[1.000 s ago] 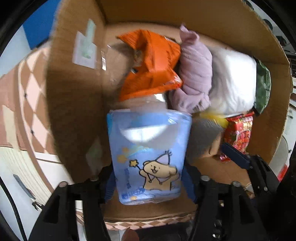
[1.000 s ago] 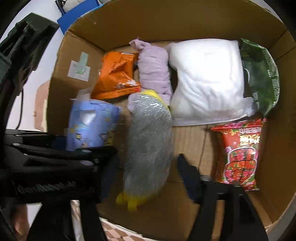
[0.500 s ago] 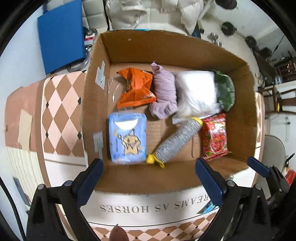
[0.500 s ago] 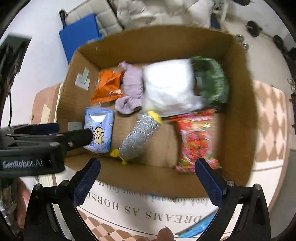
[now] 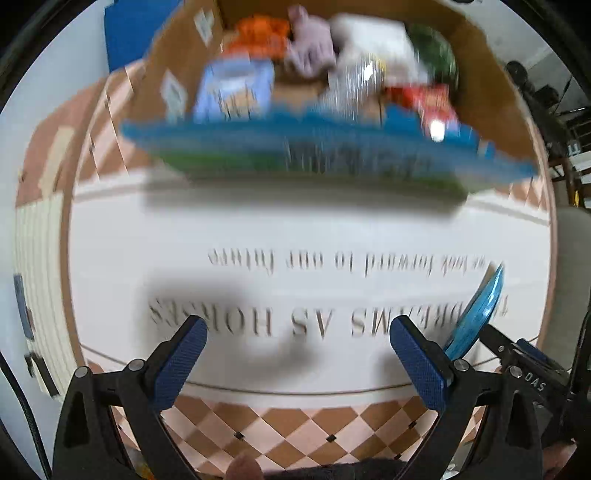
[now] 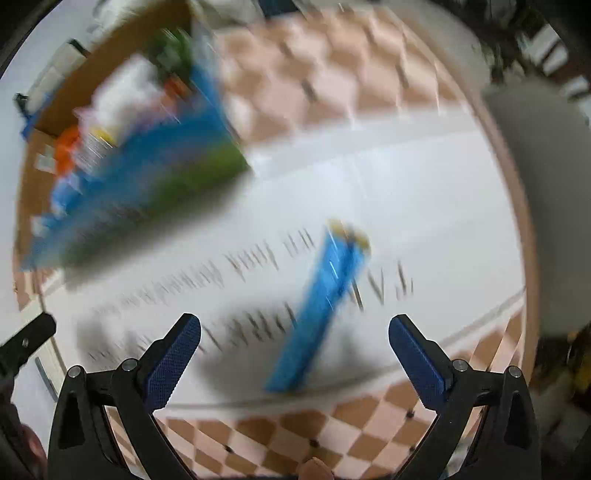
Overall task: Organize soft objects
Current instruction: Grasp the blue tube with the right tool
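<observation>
Left gripper (image 5: 297, 360): jaws wide, empty, over a white cloth (image 5: 295, 229) with printed lettering covering the desk. Right gripper (image 6: 293, 356): jaws wide, empty, over the same cloth. Box (image 5: 491, 88), cardboard, at 12 o'clock in the left view, at 10 o'clock in the right; blurred in both. Contents, legible only in the left view: blue pack (image 5: 234, 90) at the near left, orange bag (image 5: 258, 35) behind it, lilac cloth (image 5: 312, 51), white pillow (image 5: 373, 35), green bag (image 5: 436, 57), red bag (image 5: 421, 98). A blue-and-green strip (image 5: 314, 155) runs along the box's near side. Blue packet (image 6: 321, 306), lying on the cloth between the right gripper's fingers at 12 o'clock, well apart from the box; the left view shows only its edge at 3 o'clock.
</observation>
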The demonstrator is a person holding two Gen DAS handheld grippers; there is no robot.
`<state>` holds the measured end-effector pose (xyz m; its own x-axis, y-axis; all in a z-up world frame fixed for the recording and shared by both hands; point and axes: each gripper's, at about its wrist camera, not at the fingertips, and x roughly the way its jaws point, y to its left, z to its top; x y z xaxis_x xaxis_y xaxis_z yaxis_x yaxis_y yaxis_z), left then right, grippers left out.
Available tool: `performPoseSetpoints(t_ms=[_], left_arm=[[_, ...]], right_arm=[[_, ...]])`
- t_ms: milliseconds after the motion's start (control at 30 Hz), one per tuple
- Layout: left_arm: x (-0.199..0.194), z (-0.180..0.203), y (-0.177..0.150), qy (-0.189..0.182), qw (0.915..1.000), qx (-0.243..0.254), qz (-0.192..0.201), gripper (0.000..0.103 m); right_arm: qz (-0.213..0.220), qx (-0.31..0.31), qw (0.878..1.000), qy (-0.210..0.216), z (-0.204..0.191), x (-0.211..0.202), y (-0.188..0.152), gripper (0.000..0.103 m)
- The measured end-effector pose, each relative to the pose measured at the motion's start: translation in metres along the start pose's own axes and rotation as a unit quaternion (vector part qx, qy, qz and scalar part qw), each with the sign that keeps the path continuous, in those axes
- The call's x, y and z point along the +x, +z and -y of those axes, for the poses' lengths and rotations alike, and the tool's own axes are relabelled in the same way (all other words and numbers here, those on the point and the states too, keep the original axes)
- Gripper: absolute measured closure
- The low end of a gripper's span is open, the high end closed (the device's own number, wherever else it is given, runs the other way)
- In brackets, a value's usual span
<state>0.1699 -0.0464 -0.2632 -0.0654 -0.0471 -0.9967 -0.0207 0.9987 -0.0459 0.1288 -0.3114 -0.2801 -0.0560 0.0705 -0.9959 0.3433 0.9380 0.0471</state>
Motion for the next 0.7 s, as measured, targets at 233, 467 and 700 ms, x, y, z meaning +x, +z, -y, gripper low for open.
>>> performPoseSetpoints(t_ms=[233,467,700], left_arm=[[0.018,0.007,-0.022,0.038,0.9992,0.013,-0.009,0.001],[0.013,0.003,-0.018,0.026,0.9995,0.006,-0.018,0.001],[-0.056,0.008,0.006,-0.011,0.9991,0.019,0.037,0.001]], right_arm=[[-0.053,0.038,0.998,0.013,0.023,0.057,-0.026,0.003],[-0.005,-0.013,0.999,-0.044,0.009,0.049,-0.02,0.087],[0.06,-0.077,0.994,0.042,-0.013,-0.059,-0.019,0.088]])
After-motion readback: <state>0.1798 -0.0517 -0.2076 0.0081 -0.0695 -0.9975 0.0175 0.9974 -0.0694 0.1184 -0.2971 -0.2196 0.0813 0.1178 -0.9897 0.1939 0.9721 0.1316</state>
